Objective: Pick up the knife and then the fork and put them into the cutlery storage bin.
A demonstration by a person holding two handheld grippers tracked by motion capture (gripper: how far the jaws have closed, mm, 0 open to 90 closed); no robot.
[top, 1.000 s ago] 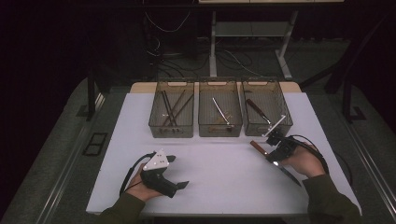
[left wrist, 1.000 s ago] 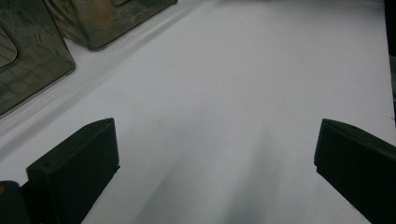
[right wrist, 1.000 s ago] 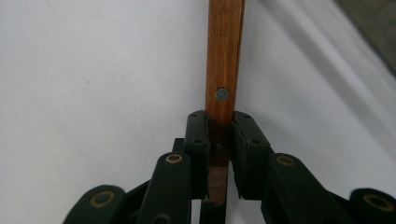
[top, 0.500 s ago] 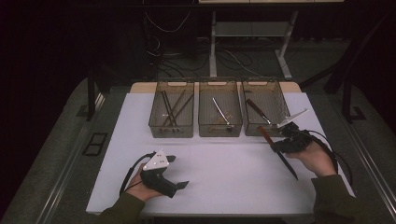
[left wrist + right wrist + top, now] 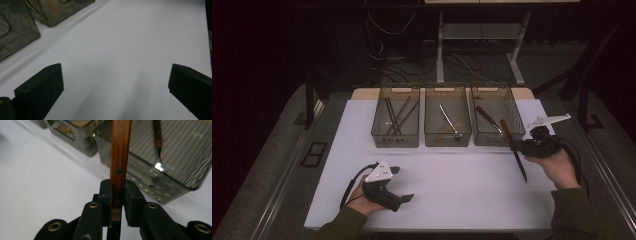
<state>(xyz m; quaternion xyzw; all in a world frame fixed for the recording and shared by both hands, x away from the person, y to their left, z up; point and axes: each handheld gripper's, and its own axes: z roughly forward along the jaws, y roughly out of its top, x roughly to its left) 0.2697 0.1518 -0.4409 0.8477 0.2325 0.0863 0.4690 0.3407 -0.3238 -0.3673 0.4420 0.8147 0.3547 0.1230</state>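
Right now my right gripper (image 5: 518,146) pinches a wooden-handled knife (image 5: 120,157), its long axis crossing my jaws, just beside the right-hand bin (image 5: 498,138); my left gripper (image 5: 404,185) rests spread wide, well apart.

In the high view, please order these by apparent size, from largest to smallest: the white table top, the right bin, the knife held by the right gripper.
1. white table top
2. right bin
3. knife, clamped in the right gripper; it is lifted nearer the camera, yet clearly looks smallest.
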